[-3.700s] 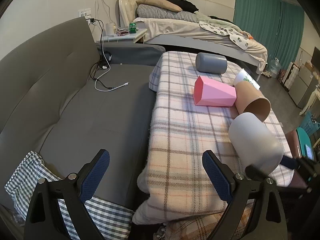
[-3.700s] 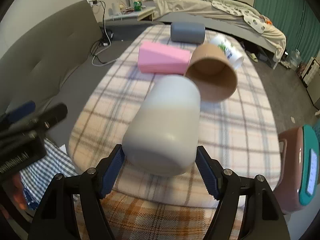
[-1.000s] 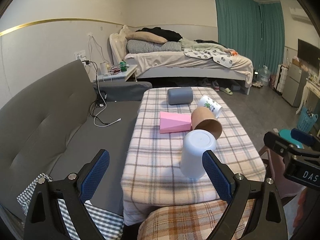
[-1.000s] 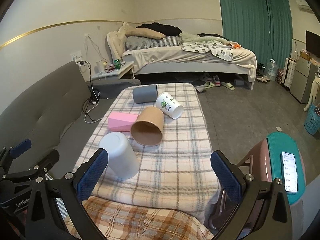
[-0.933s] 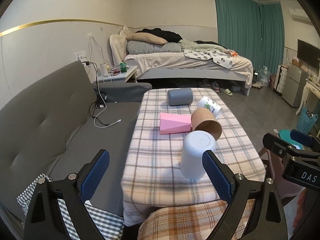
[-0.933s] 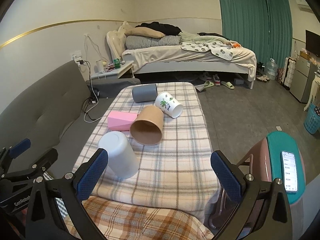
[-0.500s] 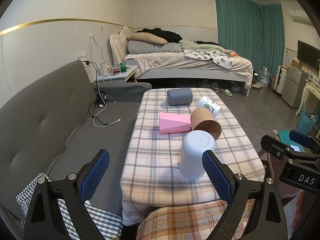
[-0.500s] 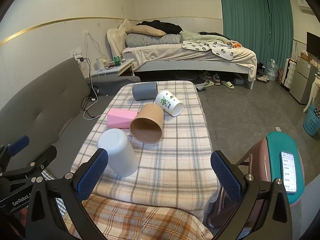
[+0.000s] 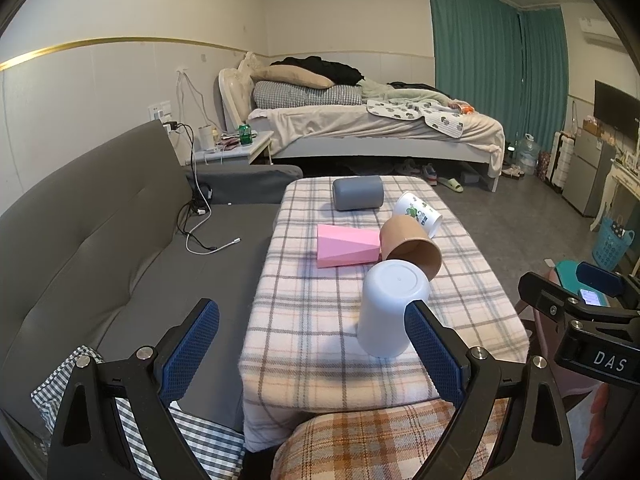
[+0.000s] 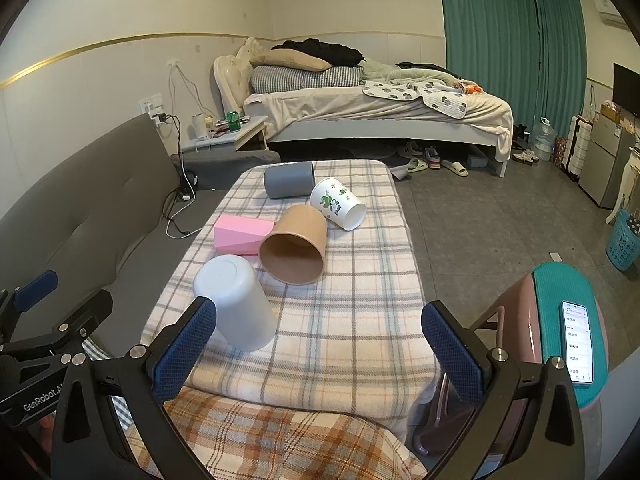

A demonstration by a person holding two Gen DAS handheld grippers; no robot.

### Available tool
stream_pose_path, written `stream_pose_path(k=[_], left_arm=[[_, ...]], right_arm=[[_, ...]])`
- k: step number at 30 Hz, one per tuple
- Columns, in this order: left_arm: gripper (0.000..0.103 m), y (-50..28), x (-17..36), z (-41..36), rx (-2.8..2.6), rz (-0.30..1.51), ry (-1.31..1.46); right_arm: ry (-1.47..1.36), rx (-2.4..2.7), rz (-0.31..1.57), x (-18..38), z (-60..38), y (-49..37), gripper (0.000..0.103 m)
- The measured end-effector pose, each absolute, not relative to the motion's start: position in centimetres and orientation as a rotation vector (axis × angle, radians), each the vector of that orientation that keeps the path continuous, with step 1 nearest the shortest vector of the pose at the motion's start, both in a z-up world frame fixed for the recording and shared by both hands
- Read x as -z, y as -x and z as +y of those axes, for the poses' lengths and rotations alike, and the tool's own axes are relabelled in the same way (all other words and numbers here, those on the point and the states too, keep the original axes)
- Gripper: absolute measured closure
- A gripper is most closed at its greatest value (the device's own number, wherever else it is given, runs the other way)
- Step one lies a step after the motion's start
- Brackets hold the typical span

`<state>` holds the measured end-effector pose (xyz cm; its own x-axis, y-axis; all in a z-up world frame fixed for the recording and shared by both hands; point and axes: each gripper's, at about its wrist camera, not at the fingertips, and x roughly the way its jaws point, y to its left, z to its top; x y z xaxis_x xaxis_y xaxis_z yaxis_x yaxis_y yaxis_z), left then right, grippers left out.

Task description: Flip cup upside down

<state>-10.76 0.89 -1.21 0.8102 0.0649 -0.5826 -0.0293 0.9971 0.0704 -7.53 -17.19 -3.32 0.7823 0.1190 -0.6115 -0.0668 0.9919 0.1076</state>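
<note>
A white cup stands upside down, base up, near the front of the plaid-covered table; it also shows in the right wrist view. Behind it lie on their sides a brown paper cup, a pink faceted cup, a white cup with green print and a grey cup. My left gripper is open and empty, held back from the table's front edge. My right gripper is open and empty, also back from the table.
A grey sofa with a cable runs along the table's left. A pink and teal stool holding a phone stands to the right. A plaid cushion lies below the grippers. A bed stands at the back.
The right gripper held the white cup tilted over the table, set it down upside down, let go and opened. Both grippers have pulled back; in the last second almost nothing moved.
</note>
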Motion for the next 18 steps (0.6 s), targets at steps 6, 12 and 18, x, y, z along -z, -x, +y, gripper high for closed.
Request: stream_pose_path(k=[6,12,18], left_arm=[[0.006,10.74,1.25,0.86,-0.049,0.622,-0.057],[0.006,10.74,1.29,0.84,-0.051,0.624,-0.059],[0.006,10.75,1.29,0.85,-0.054,0.622,-0.057]], right_arm=[[-0.081,-0.1,0.667,3.41,-17.24,7.67,0.0],[-0.08,-0.104,0.671,3.68,-17.24,7.78,0.0],[-0.08,-0.104,0.675,3.89,-17.09,7.83,0.0]])
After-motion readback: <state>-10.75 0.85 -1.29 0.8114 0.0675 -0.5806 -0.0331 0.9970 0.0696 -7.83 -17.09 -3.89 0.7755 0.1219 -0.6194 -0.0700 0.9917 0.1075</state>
